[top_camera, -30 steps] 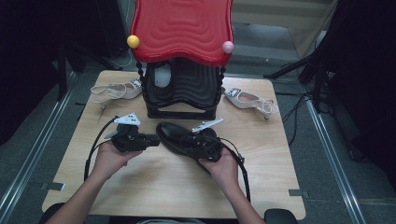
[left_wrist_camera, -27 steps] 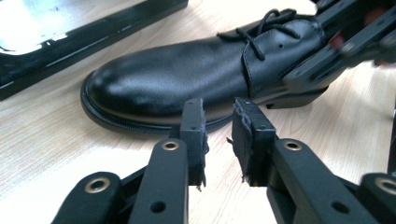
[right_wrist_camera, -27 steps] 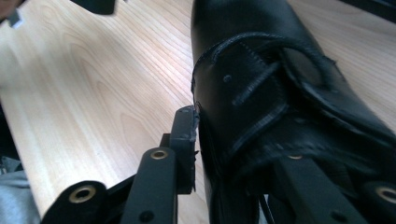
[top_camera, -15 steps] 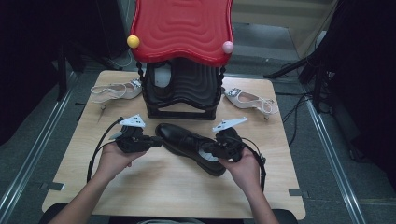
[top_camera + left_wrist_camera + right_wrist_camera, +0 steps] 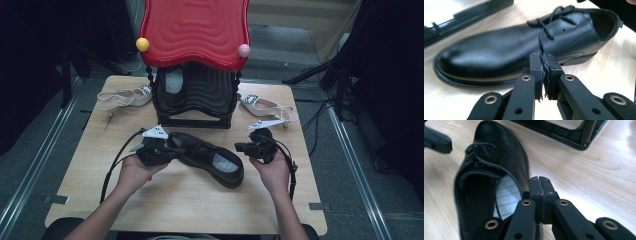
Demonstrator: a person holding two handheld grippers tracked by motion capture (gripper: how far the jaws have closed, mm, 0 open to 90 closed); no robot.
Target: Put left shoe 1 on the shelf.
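A black leather lace-up shoe (image 5: 207, 157) lies on the wooden table (image 5: 175, 205), toe to the left and heel to the front right. My left gripper (image 5: 171, 150) sits at the shoe's toe end. In the left gripper view its jaws (image 5: 543, 56) have just been closing and now stand shut with nothing between them, just short of the shoe's side (image 5: 499, 52). My right gripper (image 5: 240, 147) hovers to the right of the heel. It (image 5: 539, 180) is shut and empty beside the shoe's opening (image 5: 496, 152).
A black stand (image 5: 195, 95) with a wavy red top (image 5: 195, 30) stands at the back middle, with a yellow ball (image 5: 142, 44) and a pink ball (image 5: 243, 50) at its corners. White sandals lie left (image 5: 122, 97) and right (image 5: 265, 106) of it.
My right hand has drawn away to the right, off the shoe's heel. The shoe has shifted right with its heel swung toward the front. My left hand has moved slightly right with the toe.
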